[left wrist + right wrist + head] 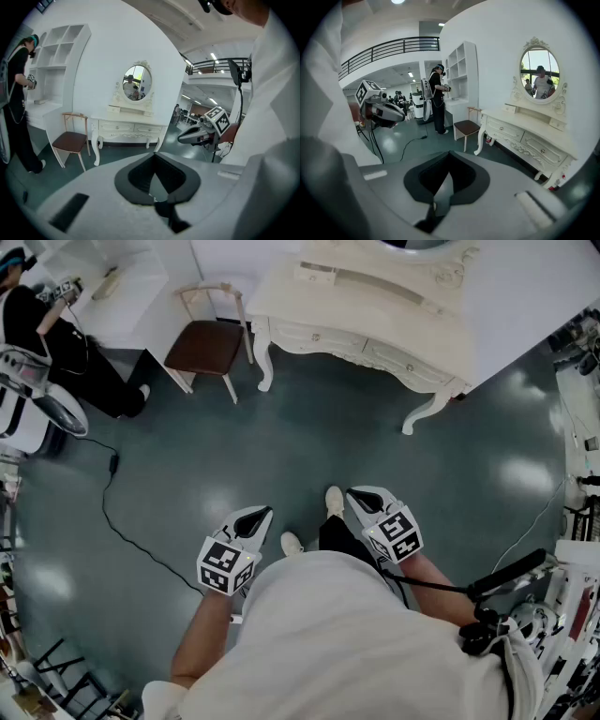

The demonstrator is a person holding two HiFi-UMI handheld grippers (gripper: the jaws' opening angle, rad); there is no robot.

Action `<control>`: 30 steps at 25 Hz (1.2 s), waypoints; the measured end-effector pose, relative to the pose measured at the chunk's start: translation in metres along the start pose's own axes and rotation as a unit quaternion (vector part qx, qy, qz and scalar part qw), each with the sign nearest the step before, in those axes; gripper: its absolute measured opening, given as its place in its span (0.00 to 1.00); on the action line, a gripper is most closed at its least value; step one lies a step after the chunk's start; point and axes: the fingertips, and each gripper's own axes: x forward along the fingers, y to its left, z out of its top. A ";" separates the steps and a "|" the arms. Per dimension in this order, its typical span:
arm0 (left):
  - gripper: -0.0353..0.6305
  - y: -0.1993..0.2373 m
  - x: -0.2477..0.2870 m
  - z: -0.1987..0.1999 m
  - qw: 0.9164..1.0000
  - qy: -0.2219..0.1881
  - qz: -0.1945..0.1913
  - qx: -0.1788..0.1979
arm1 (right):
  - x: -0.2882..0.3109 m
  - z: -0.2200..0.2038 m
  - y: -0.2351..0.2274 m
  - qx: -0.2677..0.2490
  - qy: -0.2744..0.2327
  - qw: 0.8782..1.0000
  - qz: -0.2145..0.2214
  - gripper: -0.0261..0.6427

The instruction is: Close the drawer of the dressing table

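The cream dressing table stands at the far side of the dark floor, well away from both grippers. Its two drawer fronts look flush with the table's front. An oval mirror rises above the top. My left gripper is shut and holds nothing. My right gripper is shut too, with nothing in it. Both hang close to my body above the floor and point toward the table.
A wooden chair with a brown seat stands left of the table. A person in black works at white shelves at the far left. A black cable trails over the floor. Equipment stands crowd the right.
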 end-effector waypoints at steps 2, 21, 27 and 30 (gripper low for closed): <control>0.06 -0.003 0.006 0.004 1.000 -0.001 -0.007 0.007 | -0.003 -0.001 -0.005 0.002 -0.001 1.000 -0.007 0.04; 0.06 0.018 0.187 0.136 0.999 0.010 0.004 0.033 | 0.003 0.036 -0.227 0.027 -0.035 0.999 -0.015 0.14; 0.07 0.033 0.253 0.173 0.999 0.010 0.016 0.029 | 0.004 0.035 -0.298 0.034 -0.033 0.999 -0.012 0.04; 0.09 0.046 0.272 0.184 0.999 0.024 0.015 0.035 | 0.012 0.036 -0.319 0.048 -0.030 0.998 -0.013 0.04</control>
